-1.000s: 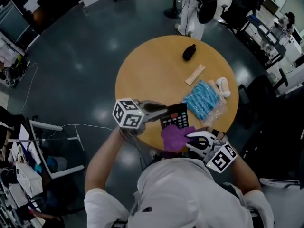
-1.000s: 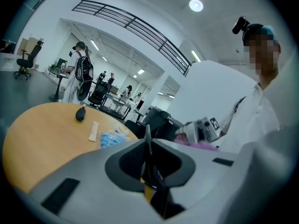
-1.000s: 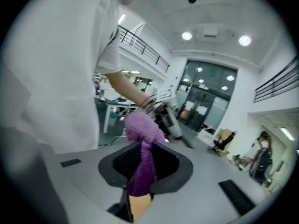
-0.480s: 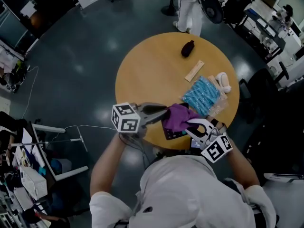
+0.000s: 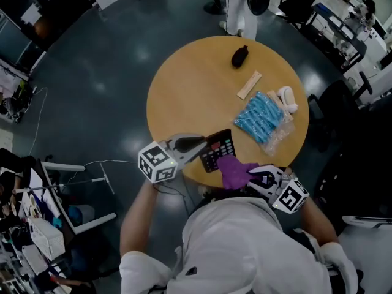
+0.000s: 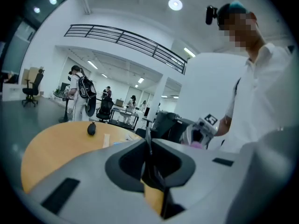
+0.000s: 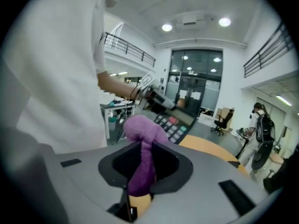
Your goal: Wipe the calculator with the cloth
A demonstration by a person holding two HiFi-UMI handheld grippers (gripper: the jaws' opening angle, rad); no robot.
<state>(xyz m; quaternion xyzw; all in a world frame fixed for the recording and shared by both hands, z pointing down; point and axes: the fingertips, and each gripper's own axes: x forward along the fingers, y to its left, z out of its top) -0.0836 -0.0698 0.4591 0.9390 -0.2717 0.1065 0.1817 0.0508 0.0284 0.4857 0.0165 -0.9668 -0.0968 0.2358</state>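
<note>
Between right gripper (image 7: 144, 149) jaws, cloth (image 7: 139, 129), calculator (image 7: 176, 123) beyond

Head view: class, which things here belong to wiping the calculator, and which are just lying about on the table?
In the job: calculator, held in the left gripper; purple cloth, held in the right gripper.
Lying about: small black object; pale strip; blue packet; white object beside it.

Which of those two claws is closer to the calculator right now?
Left. The left claw is clamped on the calculator at its left edge. The right claw is off its near right corner, holding the purple cloth.
</note>
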